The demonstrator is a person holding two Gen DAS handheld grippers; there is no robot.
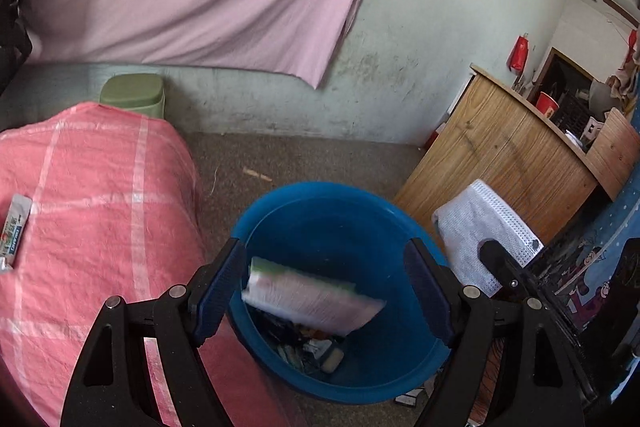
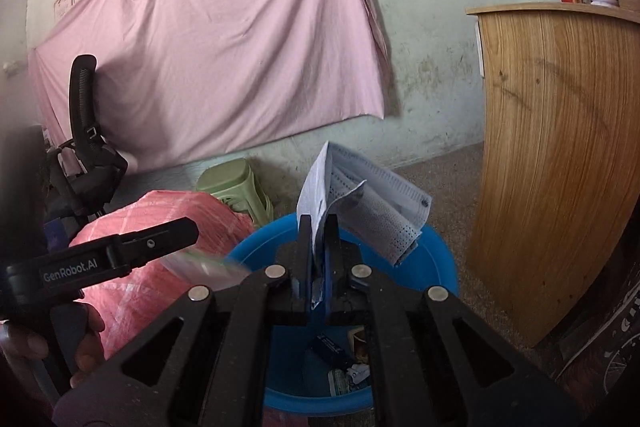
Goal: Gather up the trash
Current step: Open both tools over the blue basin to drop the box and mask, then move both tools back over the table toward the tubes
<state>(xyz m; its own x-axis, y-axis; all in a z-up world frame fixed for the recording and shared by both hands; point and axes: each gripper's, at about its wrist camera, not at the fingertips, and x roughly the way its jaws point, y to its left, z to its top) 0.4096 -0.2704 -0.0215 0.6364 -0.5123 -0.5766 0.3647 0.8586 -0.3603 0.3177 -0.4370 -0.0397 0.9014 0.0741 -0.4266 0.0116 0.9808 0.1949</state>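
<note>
A blue bucket stands on the floor with several bits of trash at its bottom. My left gripper hangs open over it. A blurred green, white and pink packet is between its fingers, above the bucket's inside, and neither pad presses on it. My right gripper is shut on a white face mask, held over the bucket's rim. In the left wrist view that mask is at the bucket's right edge. One finger of the left gripper shows at the left.
A bundle under pink checked cloth sits left of the bucket, with a small sachet lying on it. A green stool stands behind it and a wooden cabinet to the right. A hand holds the left gripper.
</note>
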